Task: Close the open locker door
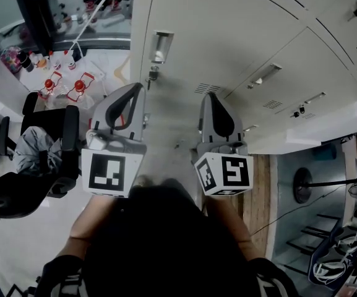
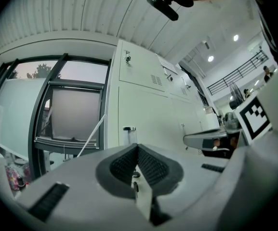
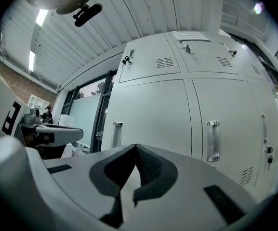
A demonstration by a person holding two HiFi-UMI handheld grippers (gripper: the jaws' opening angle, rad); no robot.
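Note:
A row of pale grey lockers (image 1: pixel 227 36) fills the head view ahead of me. At the right, one locker door (image 1: pixel 314 129) stands swung out from the row, seen from above as a pale slab. My left gripper (image 1: pixel 142 86) is shut and empty, its tip just below a metal handle (image 1: pixel 160 47) and lock (image 1: pixel 153 75). My right gripper (image 1: pixel 210 95) is also shut and empty, left of the open door and apart from it. In the left gripper view the jaws (image 2: pixel 137 147) meet before closed doors. The right gripper (image 3: pixel 136 147) faces two closed doors with handles (image 3: pixel 213 141).
A black office chair (image 1: pixel 64 159) with a grey jacket stands at the left. Bottles (image 1: pixel 67 86) lie on the floor by a window. A strip of wooden floor (image 1: pixel 262 190) and a fan base (image 1: pixel 302 184) lie to the right.

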